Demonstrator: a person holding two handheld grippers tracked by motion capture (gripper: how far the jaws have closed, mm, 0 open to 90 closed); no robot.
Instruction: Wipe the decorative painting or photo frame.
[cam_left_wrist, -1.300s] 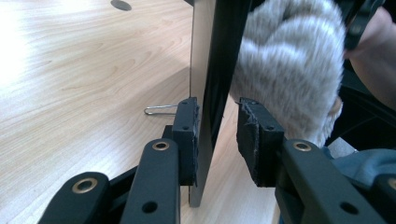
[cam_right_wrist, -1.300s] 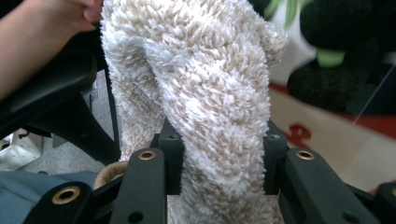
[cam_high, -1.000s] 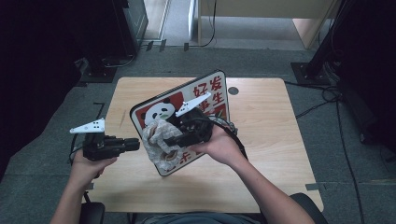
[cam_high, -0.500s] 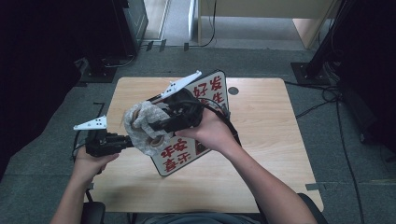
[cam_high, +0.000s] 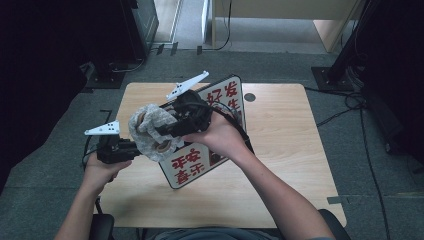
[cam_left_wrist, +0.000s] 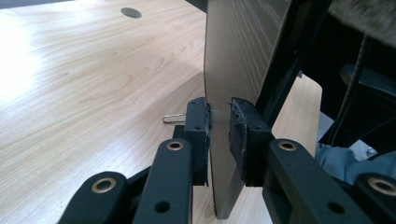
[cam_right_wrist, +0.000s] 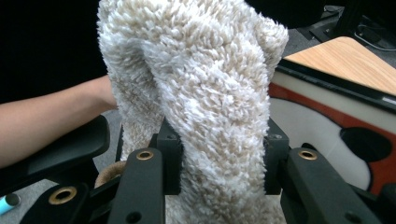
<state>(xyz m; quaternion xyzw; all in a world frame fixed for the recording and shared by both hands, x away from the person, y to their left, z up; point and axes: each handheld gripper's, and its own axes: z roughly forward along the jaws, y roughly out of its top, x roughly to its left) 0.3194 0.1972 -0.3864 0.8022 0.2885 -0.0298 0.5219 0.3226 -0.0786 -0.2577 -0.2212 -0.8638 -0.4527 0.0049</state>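
Nearest us, at the table's left edge, our left gripper has its jaws closed narrow on the lower-left edge of the sign board, which stands tilted up off the wood. Compared with a second ago, our right gripper has carried the fluffy cloth leftward across the board's face to its left edge; we judge a wiping stroke is nearly run out. Its jaws clamp the cloth. Farther off, the grommet hole; no containers here.
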